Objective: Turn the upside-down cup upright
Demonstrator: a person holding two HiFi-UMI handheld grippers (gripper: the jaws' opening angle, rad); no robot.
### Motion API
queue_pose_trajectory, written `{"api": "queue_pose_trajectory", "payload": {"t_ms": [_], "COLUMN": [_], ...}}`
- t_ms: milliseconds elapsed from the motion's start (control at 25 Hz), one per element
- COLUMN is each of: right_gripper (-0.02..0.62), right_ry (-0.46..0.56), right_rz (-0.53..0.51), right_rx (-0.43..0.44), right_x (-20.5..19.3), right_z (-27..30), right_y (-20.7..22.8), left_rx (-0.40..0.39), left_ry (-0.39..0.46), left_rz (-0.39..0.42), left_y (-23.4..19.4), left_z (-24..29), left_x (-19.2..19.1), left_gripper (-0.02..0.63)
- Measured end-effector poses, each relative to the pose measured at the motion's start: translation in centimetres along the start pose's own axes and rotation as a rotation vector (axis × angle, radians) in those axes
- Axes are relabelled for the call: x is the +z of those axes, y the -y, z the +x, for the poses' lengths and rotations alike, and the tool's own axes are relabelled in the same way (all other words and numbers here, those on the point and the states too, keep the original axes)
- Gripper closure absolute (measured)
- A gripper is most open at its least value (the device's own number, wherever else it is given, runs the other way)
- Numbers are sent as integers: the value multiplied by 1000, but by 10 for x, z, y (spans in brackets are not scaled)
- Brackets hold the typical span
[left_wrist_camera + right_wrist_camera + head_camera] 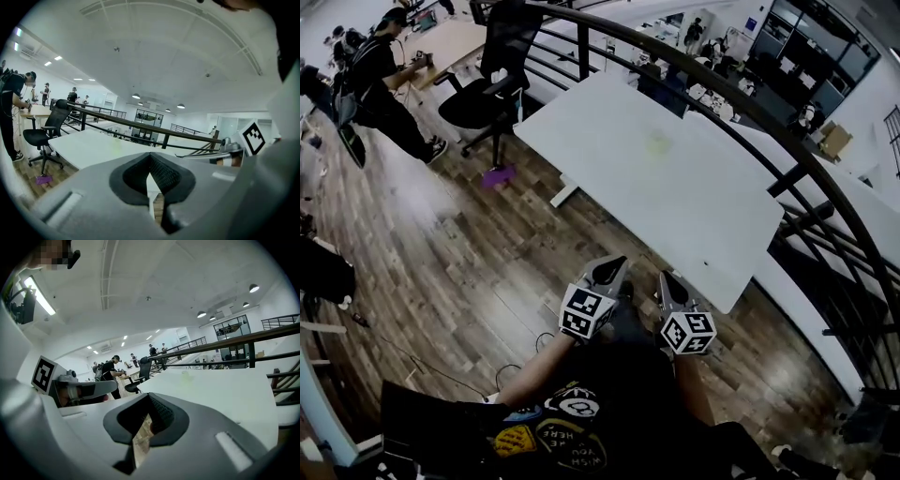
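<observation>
- A black top (609, 394) covers the person's torso; on its front sit printed badges (572, 405): a round black-and-white one, a yellow one to its left, and a round one with lettering below.
- Just above the black top, the left tool (617, 263) carries a white marker cube (586, 312) with black square patterns on its faces.
- The right tool (666, 277), also above the top, bears a matching cube (688, 331).
- Both tools have smooth light-grey shells tapering to narrow tips.
- Each shell has a black-lined hollow with dark, finely ribbed pads (164, 174), and a shallow rectangular recess (232, 451) in the grey surface.
</observation>
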State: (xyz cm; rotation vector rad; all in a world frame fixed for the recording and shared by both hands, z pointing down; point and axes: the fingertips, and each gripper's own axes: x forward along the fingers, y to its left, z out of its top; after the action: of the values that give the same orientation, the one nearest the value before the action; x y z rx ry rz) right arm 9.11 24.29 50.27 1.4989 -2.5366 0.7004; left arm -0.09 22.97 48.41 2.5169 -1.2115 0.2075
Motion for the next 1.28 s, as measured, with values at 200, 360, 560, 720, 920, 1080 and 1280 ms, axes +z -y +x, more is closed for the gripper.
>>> {"api": "queue_pose_trajectory", "payload": {"t_ms": [200, 360, 560, 720, 920, 1080, 1280], "right_gripper": [597, 597, 597, 597, 597, 597, 597], "right_ry": [-3, -39, -79, -115, -147, -172, -202], "right_rz": [7, 15, -19, -22, -2, -40, -57], "right_rx": [4, 1, 12, 14, 48, 52, 31], "right_x": [18, 30, 53, 54, 54, 48, 34], "right_z": [52, 112, 170, 218, 266, 297, 341], "right_y": [37, 79, 125, 160, 183, 198, 218], "left_rx": [-3, 15, 34, 41, 63, 64, 47], "left_ry": [-3, -39, -73, -104, -145, -190, -193], "left_rz": [14, -13, -4, 14, 26, 4, -7], "left_y": [-38, -87, -122, -149, -174, -190, -221], "left_z": [57, 123, 190, 241, 282, 308, 344], "left_x": [7, 8, 32, 34, 27, 12, 5], "left_gripper": [601, 603, 603, 601, 601, 602, 602]}}
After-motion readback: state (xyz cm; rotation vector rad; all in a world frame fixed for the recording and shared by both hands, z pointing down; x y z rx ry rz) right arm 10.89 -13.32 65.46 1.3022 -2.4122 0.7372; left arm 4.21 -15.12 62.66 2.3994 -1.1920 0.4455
